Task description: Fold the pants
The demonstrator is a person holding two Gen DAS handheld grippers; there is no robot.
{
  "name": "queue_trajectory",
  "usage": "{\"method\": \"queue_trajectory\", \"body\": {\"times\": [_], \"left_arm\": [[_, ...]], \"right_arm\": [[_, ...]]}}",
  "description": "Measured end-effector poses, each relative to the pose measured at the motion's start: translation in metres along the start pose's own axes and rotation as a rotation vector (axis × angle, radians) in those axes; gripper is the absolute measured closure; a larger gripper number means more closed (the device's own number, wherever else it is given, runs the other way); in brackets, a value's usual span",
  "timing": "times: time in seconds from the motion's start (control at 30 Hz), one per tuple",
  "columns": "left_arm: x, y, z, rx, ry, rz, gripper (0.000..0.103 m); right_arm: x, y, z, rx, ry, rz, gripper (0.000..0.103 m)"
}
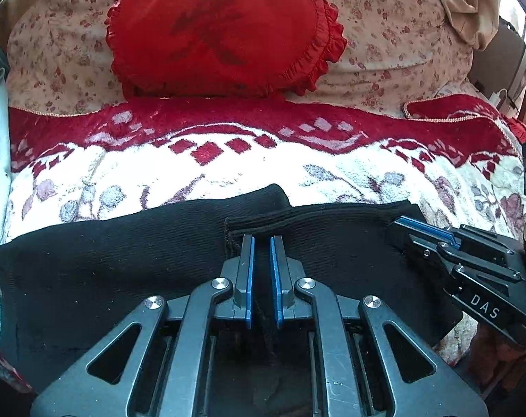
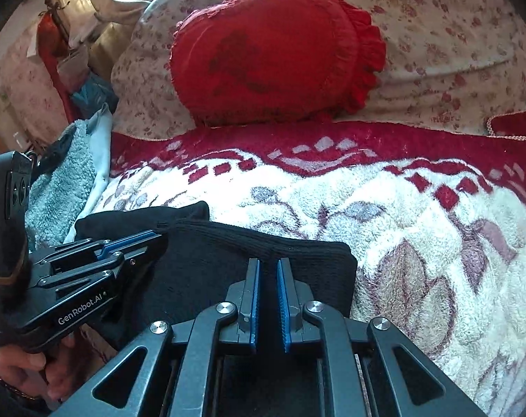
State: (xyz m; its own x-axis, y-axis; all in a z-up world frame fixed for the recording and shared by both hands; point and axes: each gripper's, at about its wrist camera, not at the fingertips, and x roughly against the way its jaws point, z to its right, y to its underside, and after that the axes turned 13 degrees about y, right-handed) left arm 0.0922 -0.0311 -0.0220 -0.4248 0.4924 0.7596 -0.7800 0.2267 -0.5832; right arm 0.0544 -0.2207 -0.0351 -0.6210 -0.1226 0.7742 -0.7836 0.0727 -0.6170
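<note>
Left gripper (image 1: 262,239) and right gripper (image 2: 268,262): fingers nearly closed, apparently pinching black pants (image 1: 124,260), likely for folding. Bed blanket (image 1: 332,173) beneath.

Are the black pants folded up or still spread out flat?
Folded. The black knit pants lie doubled on the red-and-white fleece blanket: one layer's edge overlaps another in the left wrist view, forming a compact block.

- Left hand-held gripper (image 1: 261,243): dark grey metal linkages, silver round screws, blue ribbed pads.
- Right hand-held gripper (image 2: 268,264): same build; "DAS" printed white on its side.
</note>
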Motion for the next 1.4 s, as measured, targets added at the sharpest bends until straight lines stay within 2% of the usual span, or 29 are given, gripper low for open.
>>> {"method": "queue_trajectory", "body": {"times": [0.2,0.27,0.33,0.37,0.43,0.47,0.6,0.7,0.73,0.83,1.0,1.03,1.1,1.13,1.17,1.27,1.33,1.4], "left_arm": [[0.001,0.001,-0.005,0.032,0.033,0.016,0.095],[0.002,0.001,-0.005,0.03,0.032,0.015,0.095],[0.002,0.001,-0.005,0.029,0.029,0.016,0.095],[0.002,0.001,-0.005,0.028,0.028,0.016,0.095],[0.001,0.001,-0.004,0.027,0.026,0.014,0.095],[0.002,0.001,-0.004,0.028,0.027,0.015,0.095],[0.002,0.002,-0.005,0.033,0.032,0.015,0.095],[0.002,0.002,-0.005,0.036,0.034,0.018,0.095],[0.002,0.002,-0.005,0.037,0.035,0.019,0.095],[0.0,0.002,-0.005,0.036,0.038,0.018,0.095],[0.001,0.002,-0.01,0.059,0.068,0.023,0.095],[0.001,0.002,-0.011,0.065,0.075,0.025,0.095],[0.001,0.002,-0.012,0.072,0.084,0.028,0.095],[0.001,0.002,-0.012,0.072,0.085,0.029,0.095],[0.001,0.002,-0.012,0.069,0.083,0.028,0.095],[0.001,0.002,-0.013,0.065,0.077,0.028,0.095],[0.001,0.002,-0.013,0.065,0.078,0.027,0.095],[0.001,0.001,-0.013,0.068,0.083,0.027,0.095]], "right_arm": [[0.003,0.001,-0.004,0.032,0.018,0.002,0.094],[0.015,0.0,-0.008,0.054,0.023,0.052,0.094],[0.029,0.0,-0.014,0.078,-0.025,0.109,0.094],[0.028,0.001,-0.016,0.091,-0.035,0.096,0.094],[0.006,0.008,-0.018,0.108,-0.005,-0.026,0.093],[0.001,0.01,-0.016,0.102,-0.013,-0.041,0.093],[0.016,0.006,-0.013,0.085,-0.058,0.014,0.093],[0.041,0.01,-0.024,0.155,-0.191,0.065,0.093],[0.044,0.013,-0.029,0.191,-0.207,0.059,0.092],[0.018,0.029,-0.04,0.284,-0.151,-0.091,0.089],[0.023,0.024,-0.036,0.247,-0.169,-0.066,0.089],[0.03,0.022,-0.039,0.252,-0.162,-0.026,0.089],[0.048,0.017,-0.04,0.244,-0.238,0.062,0.089],[0.05,0.017,-0.039,0.23,-0.263,0.07,0.089],[0.047,0.017,-0.039,0.222,-0.27,0.055,0.088],[0.014,0.028,-0.042,0.251,-0.203,-0.106,0.088],[0.017,0.021,-0.038,0.205,-0.237,-0.087,0.088],[0.02,0.018,-0.034,0.185,-0.235,-0.057,0.088]]}}
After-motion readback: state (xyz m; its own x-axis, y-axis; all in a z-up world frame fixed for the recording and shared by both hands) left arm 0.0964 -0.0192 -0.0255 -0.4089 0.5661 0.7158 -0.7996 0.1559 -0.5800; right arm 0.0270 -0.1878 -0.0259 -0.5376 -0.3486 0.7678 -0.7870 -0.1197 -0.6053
